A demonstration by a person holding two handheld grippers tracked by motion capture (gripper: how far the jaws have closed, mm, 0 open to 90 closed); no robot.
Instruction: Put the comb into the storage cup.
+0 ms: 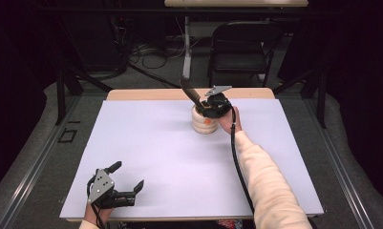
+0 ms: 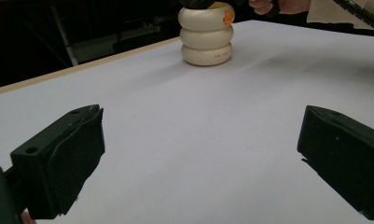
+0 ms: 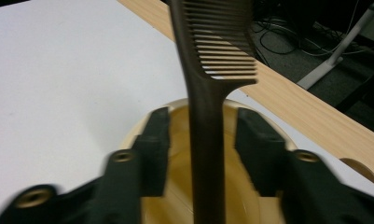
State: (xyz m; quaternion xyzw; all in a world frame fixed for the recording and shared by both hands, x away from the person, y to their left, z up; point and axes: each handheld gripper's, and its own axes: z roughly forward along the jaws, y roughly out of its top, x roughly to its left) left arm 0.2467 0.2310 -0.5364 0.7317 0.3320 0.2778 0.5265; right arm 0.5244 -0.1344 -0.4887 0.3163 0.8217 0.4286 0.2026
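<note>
Over the cream ribbed holder (image 1: 204, 120) at the table's far edge, the right gripper (image 3: 203, 140) is standing half open, pads clear of the dark comb (image 3: 208, 116) standing between them in the holder. Left gripper (image 1: 128, 177) is resting wide open, holding nothing. Holder's small print is unreadable.

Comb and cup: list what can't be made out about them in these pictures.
- Comb lower end: in the right gripper view it runs off the bottom edge, so whether it rests on the floor of the cup is unclear.
- Cup rim: in the high view the right tongs cover it.
- Small print on the cup's lowest ring: left gripper view, too small to read.
- Comb top: right gripper view, cut off by the top edge.
</note>
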